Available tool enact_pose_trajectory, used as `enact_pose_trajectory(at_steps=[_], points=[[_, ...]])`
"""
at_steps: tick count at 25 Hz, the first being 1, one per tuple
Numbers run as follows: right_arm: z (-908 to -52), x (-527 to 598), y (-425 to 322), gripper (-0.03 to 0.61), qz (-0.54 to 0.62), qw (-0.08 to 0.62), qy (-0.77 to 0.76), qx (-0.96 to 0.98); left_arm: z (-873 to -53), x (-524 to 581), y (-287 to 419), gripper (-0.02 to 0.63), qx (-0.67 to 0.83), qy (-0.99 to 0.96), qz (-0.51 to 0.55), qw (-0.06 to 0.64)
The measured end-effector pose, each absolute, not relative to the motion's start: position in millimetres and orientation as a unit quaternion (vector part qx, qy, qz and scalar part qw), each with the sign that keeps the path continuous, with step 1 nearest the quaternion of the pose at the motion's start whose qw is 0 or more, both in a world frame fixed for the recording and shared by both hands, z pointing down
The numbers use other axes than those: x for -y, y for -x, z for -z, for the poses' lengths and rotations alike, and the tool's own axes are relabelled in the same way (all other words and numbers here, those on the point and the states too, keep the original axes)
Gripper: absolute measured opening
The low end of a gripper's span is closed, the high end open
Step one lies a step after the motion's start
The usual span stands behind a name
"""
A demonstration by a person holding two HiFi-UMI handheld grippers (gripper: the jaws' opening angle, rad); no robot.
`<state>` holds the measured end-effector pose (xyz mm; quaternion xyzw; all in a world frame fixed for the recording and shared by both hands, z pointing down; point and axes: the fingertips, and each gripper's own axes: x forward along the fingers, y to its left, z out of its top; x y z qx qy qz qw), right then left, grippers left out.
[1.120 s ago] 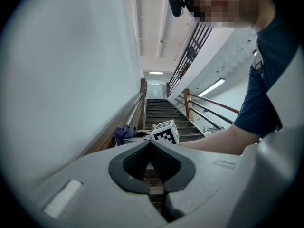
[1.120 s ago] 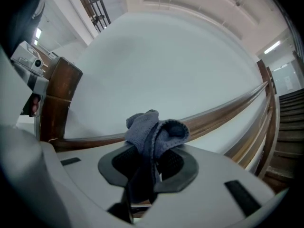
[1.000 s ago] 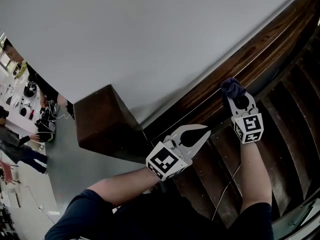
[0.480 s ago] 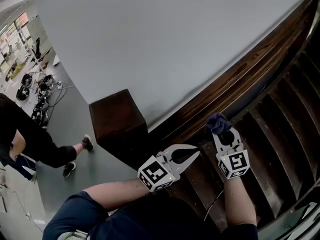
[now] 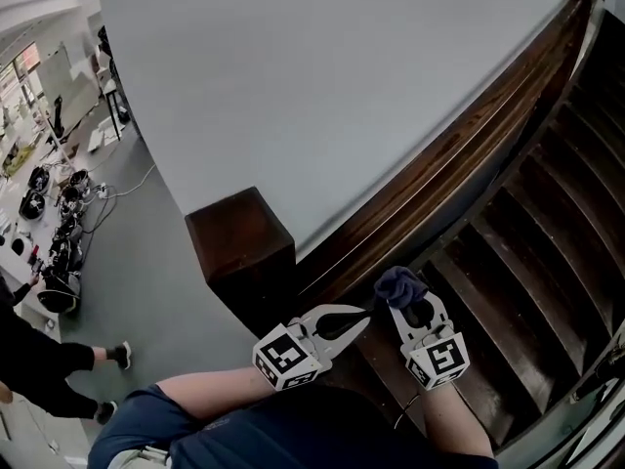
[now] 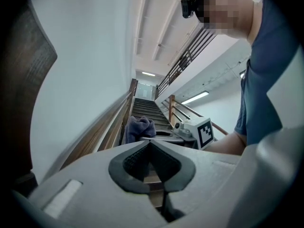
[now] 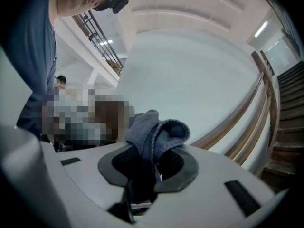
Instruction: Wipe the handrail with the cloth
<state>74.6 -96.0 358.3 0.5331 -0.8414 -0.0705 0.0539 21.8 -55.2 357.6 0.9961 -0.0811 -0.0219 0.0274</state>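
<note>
one cloth (image 5: 398,283) in right gripper (image 5: 408,306)

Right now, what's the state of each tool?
Left tool: closed, empty.
Right tool: closed on the dark blue-grey knitted cloth.

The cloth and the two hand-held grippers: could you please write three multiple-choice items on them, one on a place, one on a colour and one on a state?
1. Where is the cloth?
A. in the right hand-held gripper
B. in the left hand-held gripper
C. in neither

2. What colour is the cloth?
A. red
B. dark blue
C. yellow

3. How do the left hand-held gripper's jaws stand?
A. wide apart
B. half open
C. together, nothing between them

Answers:
1 A: the right gripper view shows the cloth pinched between its jaws.
2 B: it looks dark blue in every view.
3 C: the left gripper view shows the tips meeting, with nothing between them.
</note>
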Motion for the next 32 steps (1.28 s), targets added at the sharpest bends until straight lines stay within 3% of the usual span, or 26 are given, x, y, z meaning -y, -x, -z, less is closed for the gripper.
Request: enact_pose_trajectory(at_steps=[9,32], points=[[-387.9,66.8,-52.5,0.100,0.005,0.016,-0.529,0.848,-373.8,48.5,-17.6,0.005,0.085,-0.995,0.018,0.038],[-403.6,49.9,-27.7,0.100,-0.014,0.027,-0.506,0.862,-380.3,39.4,0.0,0.005,0.113,-0.992,0.024,0.047]])
